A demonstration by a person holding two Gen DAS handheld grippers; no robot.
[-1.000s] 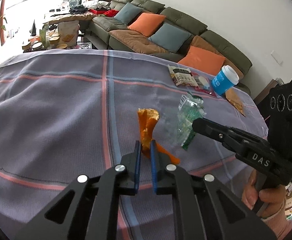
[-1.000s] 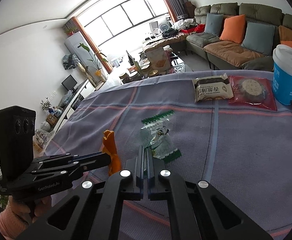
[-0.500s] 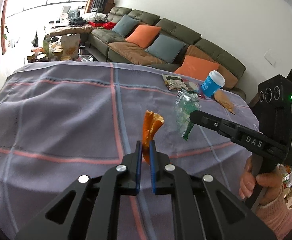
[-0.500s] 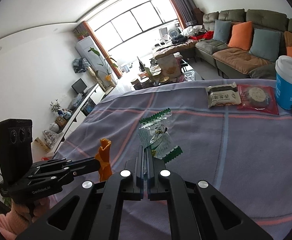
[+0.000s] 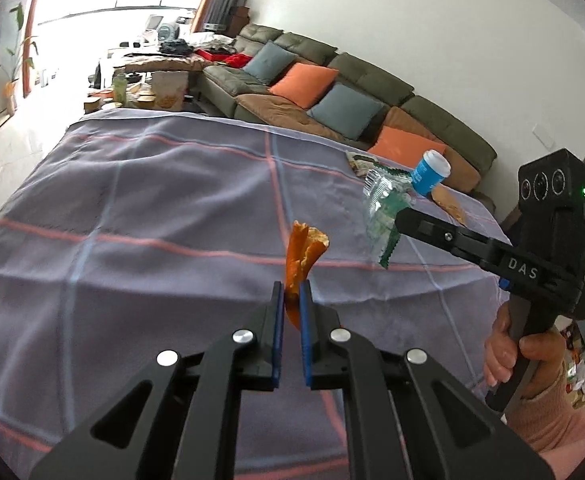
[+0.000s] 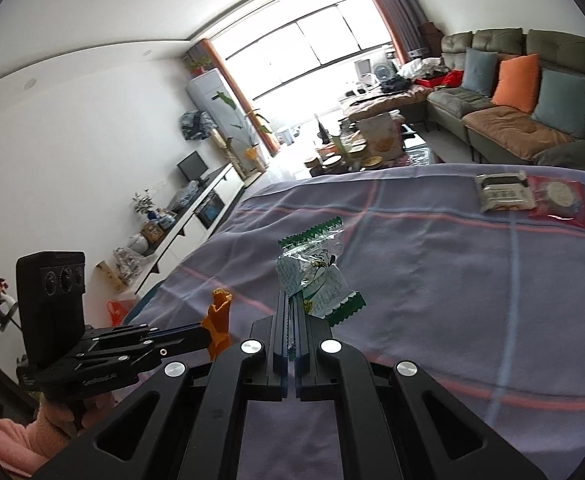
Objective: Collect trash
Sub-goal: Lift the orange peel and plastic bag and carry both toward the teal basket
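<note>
My left gripper is shut on an orange peel, which stands up out of the blue pads above the cloth. In the right wrist view that left gripper sits at lower left with the orange peel at its tip. My right gripper is shut on a clear plastic wrapper with green zigzag edges, held clear of the table. From the left wrist camera, the right gripper reaches in from the right with the wrapper hanging from it.
A table under a purple plaid cloth fills both views. At its far side lie a snack packet, a red biscuit packet, a blue paper cup and an orange-brown scrap. A sofa with cushions stands behind.
Both grippers have lifted their pieces off the cloth and drawn back from the table's far side. The peel and the wrapper now hang in the air, and the packets and cup look farther away.
</note>
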